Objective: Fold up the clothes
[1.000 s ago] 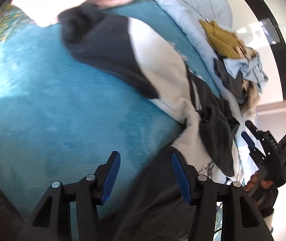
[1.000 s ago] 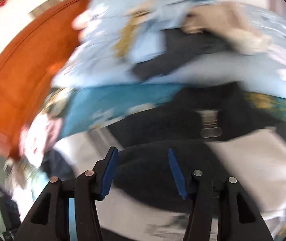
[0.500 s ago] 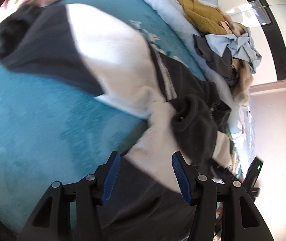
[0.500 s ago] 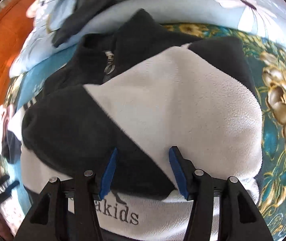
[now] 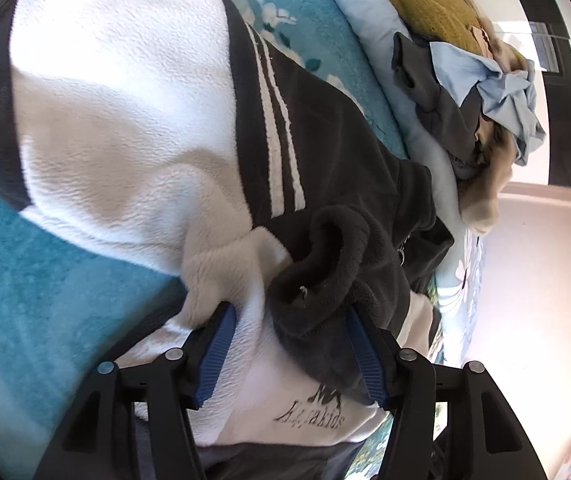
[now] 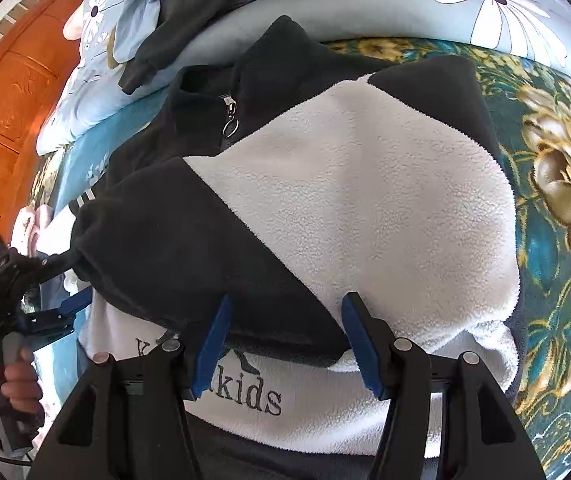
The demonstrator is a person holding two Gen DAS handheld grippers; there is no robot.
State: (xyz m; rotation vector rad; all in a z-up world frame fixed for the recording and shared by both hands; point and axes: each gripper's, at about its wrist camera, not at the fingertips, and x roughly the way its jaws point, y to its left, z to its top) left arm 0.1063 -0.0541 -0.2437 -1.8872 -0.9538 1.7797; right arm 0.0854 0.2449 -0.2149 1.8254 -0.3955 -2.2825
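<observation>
A black and white fleece jacket (image 6: 349, 184) lies spread on a bed covered by a teal blanket (image 5: 45, 300), directly in front of both tools. In the left wrist view, the left tool (image 5: 289, 344) has its blue-padded fingers apart on either side of a bunched dark cuff (image 5: 325, 272) of the jacket, not clamped on it. This view alone shows two white stripes on the dark sleeve and, further back, a pile of clothes (image 5: 481, 80) in mustard, grey and pale blue.

In the right wrist view, the right tool (image 6: 285, 344) is also spread apart, over a sleeve folded across the chest above embroidered lettering (image 6: 245, 396). Only this view shows the collar zip pull (image 6: 230, 124), an orange wooden wardrobe (image 6: 9, 92), gold flowers on the blanket, and the left tool seen from the side with the hand (image 6: 5, 384) gripping its handle.
</observation>
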